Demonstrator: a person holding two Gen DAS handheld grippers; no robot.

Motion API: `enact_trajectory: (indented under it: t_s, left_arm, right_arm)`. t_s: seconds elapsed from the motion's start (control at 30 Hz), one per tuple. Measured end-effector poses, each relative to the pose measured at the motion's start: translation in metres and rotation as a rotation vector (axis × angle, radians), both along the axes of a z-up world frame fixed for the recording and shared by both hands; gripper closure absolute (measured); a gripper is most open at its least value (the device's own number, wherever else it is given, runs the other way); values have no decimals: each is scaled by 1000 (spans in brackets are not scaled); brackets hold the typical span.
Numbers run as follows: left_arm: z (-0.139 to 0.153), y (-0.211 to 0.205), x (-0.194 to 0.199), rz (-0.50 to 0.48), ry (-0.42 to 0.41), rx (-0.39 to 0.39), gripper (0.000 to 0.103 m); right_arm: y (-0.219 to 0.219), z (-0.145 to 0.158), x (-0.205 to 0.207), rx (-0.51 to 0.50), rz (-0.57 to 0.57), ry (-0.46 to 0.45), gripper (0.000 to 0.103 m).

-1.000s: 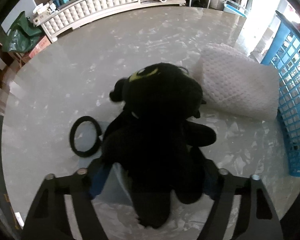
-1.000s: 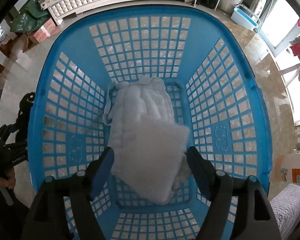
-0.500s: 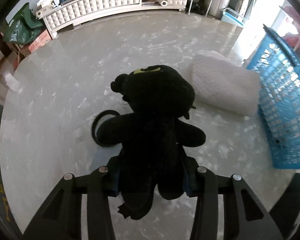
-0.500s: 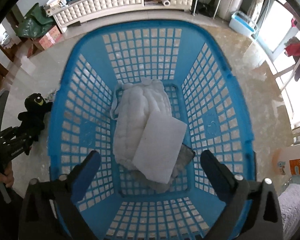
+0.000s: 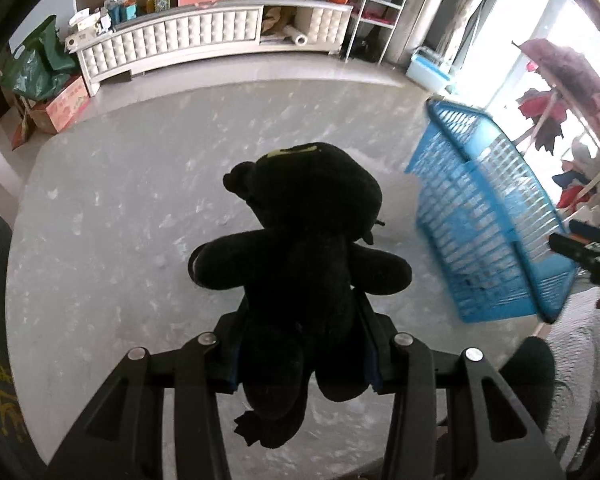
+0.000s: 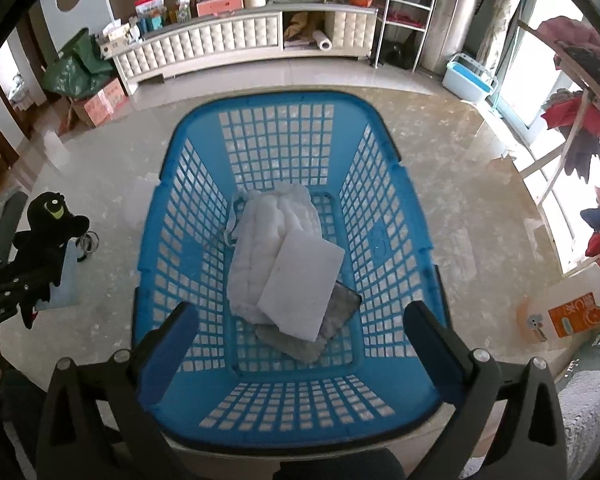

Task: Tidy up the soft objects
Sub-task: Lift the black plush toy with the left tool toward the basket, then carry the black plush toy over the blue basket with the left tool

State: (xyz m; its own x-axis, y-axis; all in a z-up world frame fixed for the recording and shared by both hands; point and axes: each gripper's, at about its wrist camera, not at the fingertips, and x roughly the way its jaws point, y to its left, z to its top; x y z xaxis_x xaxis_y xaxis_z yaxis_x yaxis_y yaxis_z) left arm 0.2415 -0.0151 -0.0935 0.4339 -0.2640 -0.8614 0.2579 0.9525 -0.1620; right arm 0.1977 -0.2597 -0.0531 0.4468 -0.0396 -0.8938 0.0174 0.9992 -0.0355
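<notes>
My left gripper (image 5: 302, 320) is shut on the body of a black plush toy (image 5: 308, 216), which hangs clear of the marble table (image 5: 120, 208). In the right wrist view the toy (image 6: 48, 232) shows at the far left. A blue lattice basket (image 6: 384, 240) stands below my right gripper (image 6: 300, 316), whose jaws are wide open with nothing between them. In the basket lie a white quilted cloth (image 6: 268, 240), a flat white sheet (image 6: 304, 284) on top of it and a grey cloth (image 6: 340, 312) underneath. The basket (image 5: 480, 216) is right of the toy.
A black ring (image 6: 88, 242) and a pale blue sheet (image 6: 66, 280) lie on the table under the toy. A white padded piece (image 6: 140, 200) rests against the basket's left side. An orange-labelled bottle (image 6: 568, 312) stands at the right. A white cabinet (image 6: 220, 44) runs along the back.
The left gripper closed on the plush toy and lifted it off the table. The right gripper opened wide, let go of the white sheet in the basket and rose.
</notes>
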Motion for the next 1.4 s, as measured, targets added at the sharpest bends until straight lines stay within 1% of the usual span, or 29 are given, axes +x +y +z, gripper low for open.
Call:
enact_trajectory:
  t_s: [0.2, 0.33, 0.5, 0.57, 0.63, 0.7, 0.77, 0.93, 1.0, 1.07, 1.17, 1.3, 1.4]
  left_arm:
    - [41, -3, -16, -28, -40, -78, 61]
    - [67, -7, -27, -68, -59, -141, 61]
    - [86, -15, -31, -88, -74, -165, 61]
    - [91, -22, -33, -90, -86, -144, 61]
    - [90, -27, -33, -88, -86, -119, 61]
    - [82, -29, -30, -80, -87, -79, 61]
    - [74, -33, -25, -72, -71, -65, 61]
    - [64, -43, -16, -74, -43, -121, 61]
    - [63, -50, -14, -91, -44, -123, 61]
    - [62, -58, -12, -100, -57, -131, 64]
    - [56, -70, -5, -94, -44, -119, 66]
    - [53, -81, -1, -105, -33, -140, 66]
    - [58, -88, -2, -115, -48, -155, 66]
  right_arm:
    - [-3, 11, -12, 9, 0, -51, 0]
    - [-8, 12, -14, 15, -9, -66, 0]
    - [-14, 13, -21, 42, -9, -82, 0]
    - [-15, 14, -23, 49, -5, -85, 0]
    - [-17, 14, -24, 53, -1, -84, 0]
    - [-18, 13, -25, 63, 5, -86, 0]
    - [-18, 12, -27, 70, 14, -85, 0]
    - [-16, 5, -31, 69, 39, -68, 0]
    - [-19, 2, -32, 74, 33, -63, 0]
    - [-23, -1, -32, 79, 24, -61, 0]
    - [-32, -1, -32, 84, 9, -61, 0]
    - [-41, 1, -34, 89, 0, -67, 0]
    - [-46, 4, -35, 91, -4, -72, 0]
